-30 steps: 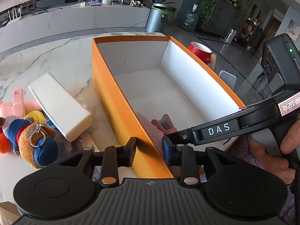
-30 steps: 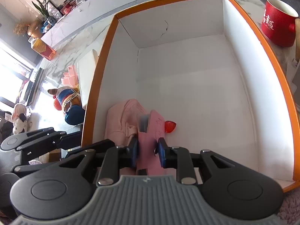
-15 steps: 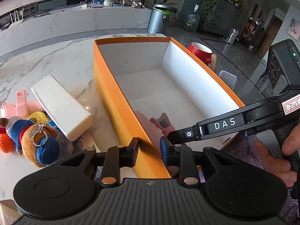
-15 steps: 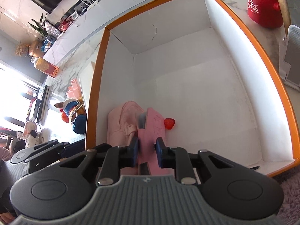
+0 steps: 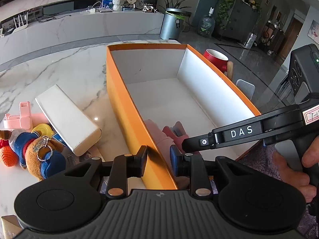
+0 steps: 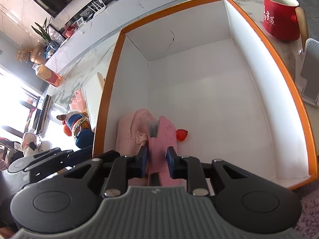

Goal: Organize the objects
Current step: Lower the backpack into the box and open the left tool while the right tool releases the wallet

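Note:
An orange box (image 5: 123, 107) with a white inside stands on the marble table. My left gripper (image 5: 159, 159) is open and straddles its near left wall, one pad outside and one inside, with a sliver of gap at the inner pad. Inside the box (image 6: 107, 91), my right gripper (image 6: 157, 159) is shut on a flat pink case (image 6: 165, 135) that stands on edge; its jaws are easing open. The case leans against a pale pink pouch (image 6: 129, 133), with a small red piece (image 6: 181, 134) beside it. The right tool's black arm (image 5: 239, 133) crosses the box's near corner.
Left of the box lie a white slab (image 5: 67, 117), a plush bear keychain (image 5: 37, 151), a pink plastic piece (image 5: 20, 117) and a yellow piece (image 5: 42, 129). A red mug (image 6: 279, 20) and a white-grey device (image 6: 311, 71) stand right of it. A hand (image 5: 289, 165) holds the right tool.
The left pads have drawn closer around the box wall. The right pads narrowed on the pink case, then eased slightly, and the right wrist view tilted to show more of the room.

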Demonstrator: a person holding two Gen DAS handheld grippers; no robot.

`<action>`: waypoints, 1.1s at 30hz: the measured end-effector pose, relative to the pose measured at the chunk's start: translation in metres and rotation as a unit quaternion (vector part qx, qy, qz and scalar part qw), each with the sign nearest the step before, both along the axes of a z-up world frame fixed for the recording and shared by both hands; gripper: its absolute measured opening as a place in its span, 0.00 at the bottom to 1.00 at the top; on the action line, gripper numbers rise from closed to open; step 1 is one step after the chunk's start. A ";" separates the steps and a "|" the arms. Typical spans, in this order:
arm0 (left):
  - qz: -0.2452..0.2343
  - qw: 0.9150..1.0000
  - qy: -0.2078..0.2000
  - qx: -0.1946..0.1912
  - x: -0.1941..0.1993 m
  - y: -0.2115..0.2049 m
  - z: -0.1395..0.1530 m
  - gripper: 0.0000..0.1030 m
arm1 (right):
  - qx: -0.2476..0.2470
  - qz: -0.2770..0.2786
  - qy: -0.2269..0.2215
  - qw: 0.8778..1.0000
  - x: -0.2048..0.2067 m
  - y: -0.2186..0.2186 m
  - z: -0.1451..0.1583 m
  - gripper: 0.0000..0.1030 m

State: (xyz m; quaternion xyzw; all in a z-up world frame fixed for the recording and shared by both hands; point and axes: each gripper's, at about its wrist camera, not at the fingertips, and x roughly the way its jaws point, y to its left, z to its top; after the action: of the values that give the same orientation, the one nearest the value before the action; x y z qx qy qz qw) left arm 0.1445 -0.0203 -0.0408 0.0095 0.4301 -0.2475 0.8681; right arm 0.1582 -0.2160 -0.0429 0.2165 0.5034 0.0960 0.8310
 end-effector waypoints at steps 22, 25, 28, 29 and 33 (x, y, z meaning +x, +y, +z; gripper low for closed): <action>0.001 1.000 0.010 0.001 -0.005 0.000 -0.002 0.32 | -0.056 0.000 -0.035 0.998 -0.009 0.005 0.010 0.20; 0.002 1.000 0.013 0.005 -0.004 -0.001 -0.003 0.30 | -0.101 0.006 -0.051 0.994 -0.010 0.007 0.023 0.20; 0.003 1.000 0.014 0.002 -0.004 0.000 -0.003 0.30 | -0.126 0.013 -0.038 0.991 -0.005 0.010 0.019 0.20; 0.004 1.000 0.014 0.002 -0.005 0.001 -0.003 0.30 | -0.129 0.014 -0.030 0.991 -0.003 0.011 0.015 0.20; 0.003 1.000 0.016 -0.005 -0.005 0.003 -0.004 0.30 | -0.123 0.026 -0.017 0.992 0.001 0.020 0.005 0.20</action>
State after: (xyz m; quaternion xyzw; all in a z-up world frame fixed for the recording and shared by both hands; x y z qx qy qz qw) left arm 0.1398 -0.0173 -0.0444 -0.0008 0.4427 -0.2469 0.8620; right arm 0.1589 -0.1958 -0.0381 0.0974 0.5028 0.0588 0.8569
